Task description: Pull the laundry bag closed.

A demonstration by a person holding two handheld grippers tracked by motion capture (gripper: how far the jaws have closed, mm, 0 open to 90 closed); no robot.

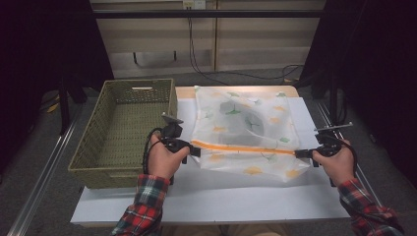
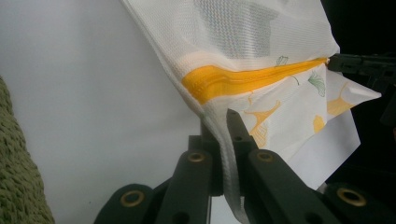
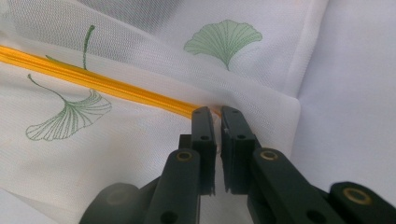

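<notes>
A white mesh bag (image 1: 246,169) printed with ginkgo leaves lies on the white sheet, its orange zipper (image 1: 246,149) running left to right. A dark grey shape shows through the mesh (image 1: 241,120). My left gripper (image 1: 195,150) is shut on the bag's left seam just below the zipper's end; in the left gripper view the gripper (image 2: 219,119) pinches the white edge of the bag (image 2: 233,28) under the zipper (image 2: 233,79). My right gripper (image 1: 301,153) is shut on the bag at the zipper's right end; in the right gripper view the gripper (image 3: 215,112) meets the zipper (image 3: 93,79).
An olive woven basket (image 1: 140,82) stands at the left, close to my left hand, and its wall (image 2: 18,186) shows in the left gripper view. The white sheet (image 1: 221,196) covers the table toward the front edge. Cables hang along the back wall.
</notes>
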